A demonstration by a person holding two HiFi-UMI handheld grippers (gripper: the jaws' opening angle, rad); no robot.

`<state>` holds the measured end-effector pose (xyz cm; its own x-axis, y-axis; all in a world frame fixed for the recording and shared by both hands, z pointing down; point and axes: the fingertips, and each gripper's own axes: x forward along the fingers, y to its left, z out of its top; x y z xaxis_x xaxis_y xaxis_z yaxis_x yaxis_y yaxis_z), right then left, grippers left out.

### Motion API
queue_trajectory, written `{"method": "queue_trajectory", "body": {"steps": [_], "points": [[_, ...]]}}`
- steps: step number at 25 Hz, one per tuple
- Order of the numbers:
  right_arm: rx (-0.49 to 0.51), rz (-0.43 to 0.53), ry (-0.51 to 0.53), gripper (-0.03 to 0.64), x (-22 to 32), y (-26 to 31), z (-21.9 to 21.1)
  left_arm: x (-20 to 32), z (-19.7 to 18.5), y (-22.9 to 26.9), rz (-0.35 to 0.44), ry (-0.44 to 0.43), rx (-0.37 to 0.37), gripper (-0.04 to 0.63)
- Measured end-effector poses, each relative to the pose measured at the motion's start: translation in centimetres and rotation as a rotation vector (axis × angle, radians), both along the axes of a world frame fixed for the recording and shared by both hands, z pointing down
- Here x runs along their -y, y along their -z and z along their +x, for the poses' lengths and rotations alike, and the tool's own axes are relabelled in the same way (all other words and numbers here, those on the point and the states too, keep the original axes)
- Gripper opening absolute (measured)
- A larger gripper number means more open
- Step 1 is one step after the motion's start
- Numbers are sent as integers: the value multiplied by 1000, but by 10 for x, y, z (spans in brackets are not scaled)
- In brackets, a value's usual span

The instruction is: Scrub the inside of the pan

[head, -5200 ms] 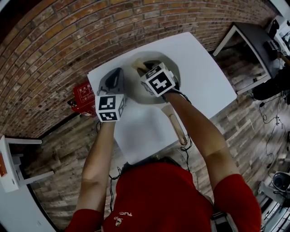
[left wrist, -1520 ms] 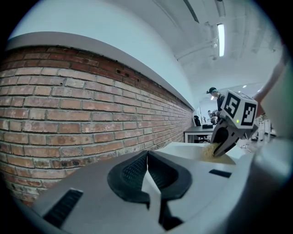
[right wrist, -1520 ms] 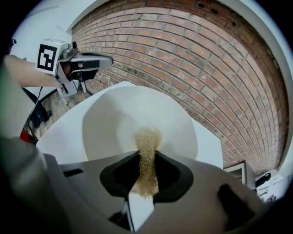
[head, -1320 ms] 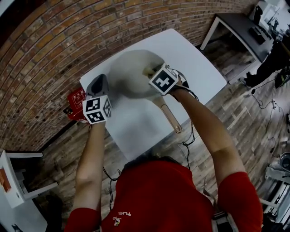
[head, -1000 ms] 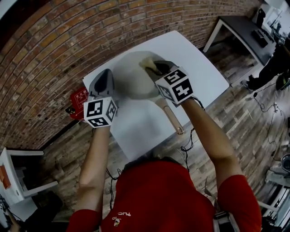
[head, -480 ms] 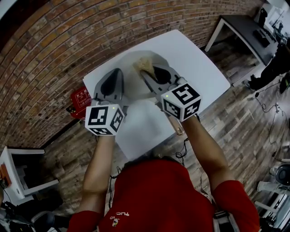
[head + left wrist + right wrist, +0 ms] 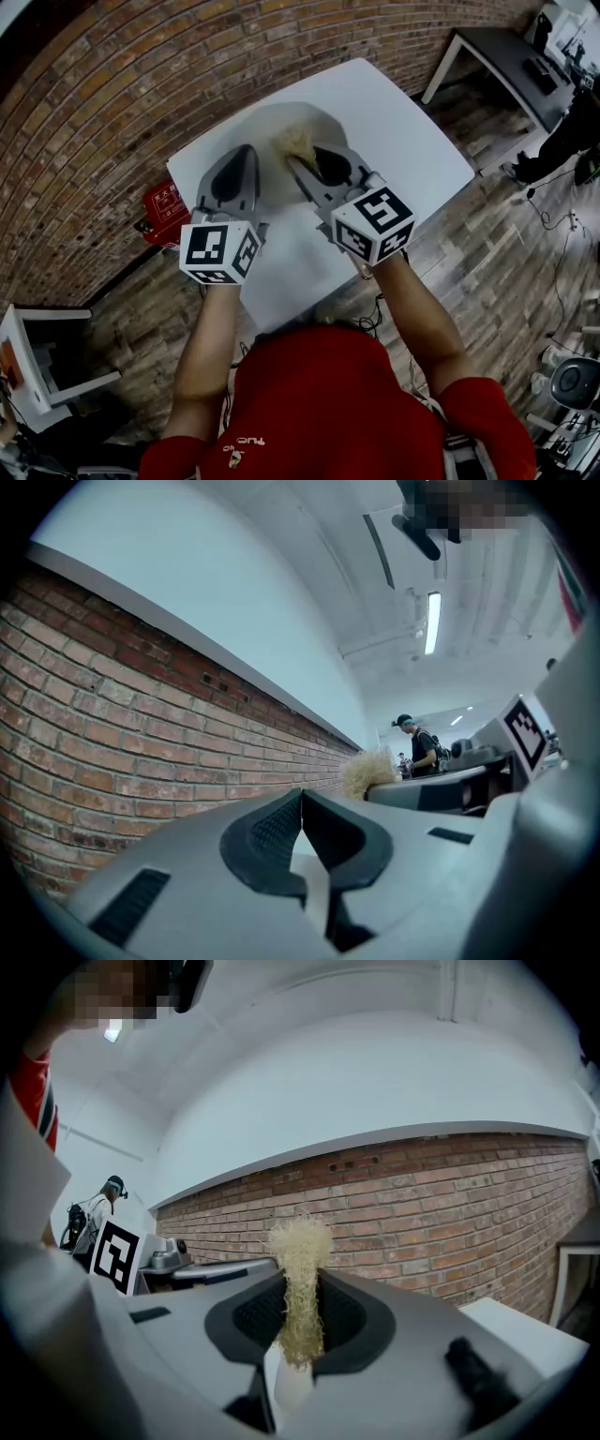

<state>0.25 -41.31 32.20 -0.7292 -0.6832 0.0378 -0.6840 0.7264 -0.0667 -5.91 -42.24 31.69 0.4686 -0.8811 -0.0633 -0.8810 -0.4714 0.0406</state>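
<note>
Room: brick wall [image 7: 112,103] on the left and along the top of the head view, wood-plank floor [image 7: 506,244] below it. The left gripper view shows a white ceiling with a strip light [image 7: 431,622].
Surface: white table [image 7: 403,131], bare at its right half. A white stand [image 7: 37,375] is at the far left on the floor, and a dark table [image 7: 497,47] is well apart at the upper right.
Writing: red box [image 7: 164,211] on the floor, just beside the table's left edge, has white characters too small to read. Each gripper's cube has black-and-white square markers and no words.
Left gripper [image 7: 246,152]: jaws pressed together with nothing between them, as the left gripper view [image 7: 302,795] shows. In the head view it lies over the pan's left rim. I cannot tell whether it touches the pan.
Pan [image 7: 267,127]: pale and round, it sits on the table between and ahead of the two grippers.
Right gripper [image 7: 298,157]: jaws clamped on a straw-coloured scrubber [image 7: 300,1241], whose frayed tuft stands out past the tips [image 7: 300,1283]. In the head view the scrubber [image 7: 298,141] is over the inside of the pan. Contact cannot be made out.
Background: a person in a cap [image 7: 417,747] stands far off in the left gripper view.
</note>
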Motion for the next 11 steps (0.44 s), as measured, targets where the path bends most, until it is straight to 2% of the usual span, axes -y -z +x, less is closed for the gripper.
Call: {"method": "queue_trajectory", "body": {"steps": [11], "points": [[0, -6, 3, 86, 5, -2, 0, 5, -1, -5, -8, 4, -1, 15]]}}
